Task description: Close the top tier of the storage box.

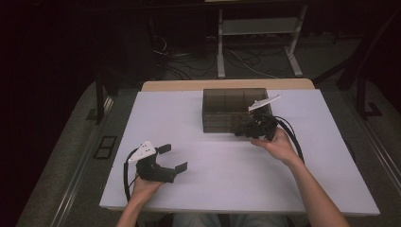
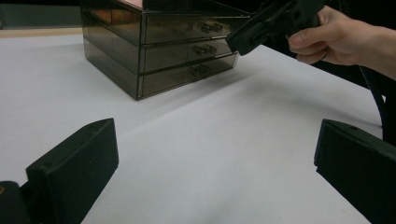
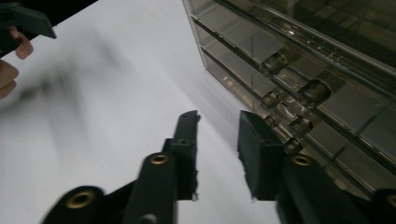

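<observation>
A smoky see-through drawer box [image 1: 231, 111] with three stacked drawers stands at the back middle of the white table. In the left gripper view the drawer box [image 2: 168, 51] shows small clear handles [image 2: 203, 49] on each drawer front. My right gripper [image 1: 242, 130] is at the box's front right corner. In the right gripper view its jaws [image 3: 217, 119] stand a little apart with nothing between them, the right one close beside the lowest drawer handle [image 3: 292, 144]. My left gripper [image 1: 173, 157] rests near the front left of the table, wide open and empty [image 2: 215, 163].
The white table top [image 1: 227, 175] stretches bare between the two grippers. A wooden edge [image 1: 227, 85] runs behind it. Beyond lie floor cables and a metal stand [image 1: 257, 42]. A black cable [image 1: 295, 142] loops from my right gripper past the wrist.
</observation>
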{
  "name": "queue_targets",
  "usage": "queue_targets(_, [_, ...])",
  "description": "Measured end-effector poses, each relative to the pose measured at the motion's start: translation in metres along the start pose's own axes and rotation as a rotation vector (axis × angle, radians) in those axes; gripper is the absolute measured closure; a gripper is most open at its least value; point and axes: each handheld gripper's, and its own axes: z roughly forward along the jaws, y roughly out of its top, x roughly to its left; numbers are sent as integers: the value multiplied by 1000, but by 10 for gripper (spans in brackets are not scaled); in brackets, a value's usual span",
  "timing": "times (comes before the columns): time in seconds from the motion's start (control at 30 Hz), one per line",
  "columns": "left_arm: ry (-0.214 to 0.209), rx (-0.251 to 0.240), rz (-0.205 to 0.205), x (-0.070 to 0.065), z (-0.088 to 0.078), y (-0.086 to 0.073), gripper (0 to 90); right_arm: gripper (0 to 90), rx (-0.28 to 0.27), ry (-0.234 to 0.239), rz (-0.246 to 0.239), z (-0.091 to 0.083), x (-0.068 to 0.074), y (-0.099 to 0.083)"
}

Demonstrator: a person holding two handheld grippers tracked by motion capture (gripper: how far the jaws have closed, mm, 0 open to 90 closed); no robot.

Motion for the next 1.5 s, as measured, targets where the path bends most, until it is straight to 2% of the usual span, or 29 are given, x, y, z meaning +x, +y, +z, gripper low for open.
queue_targets(0.23, [0, -8, -5, 0, -1, 0, 0, 340, -31, -31, -32, -15, 13, -6])
queue_targets(0.37, [0, -8, -5, 0, -1, 0, 0, 119, -19, -31, -35, -19, 16, -13])
queue_targets(0.53, [-1, -4, -5, 0, 0, 0, 0, 92, -7, -67, -33, -25, 21, -24])
queue_targets(0.57, [-1, -5, -4, 0, 0, 0, 0, 0, -3, -60, -32, -27, 22, -26])
queue_targets(0.67, [-1, -7, -7, -1, 0, 0, 0, 0, 9, -59, -20, -31, 23, -32])
queue_targets(0.77, [0, -4, -6, -1, 0, 0, 0, 0, -11, -48, -5, -37, 26, -37])
queue_targets(1.13, [4, -1, -5, -1, 0, 0, 0, 0, -25, -56, 29, -53, 32, -57])
queue_targets(1.5, [16, 12, -6, -1, 0, -1, 0, 0, -62, -63, 56, -68, 36, -77])
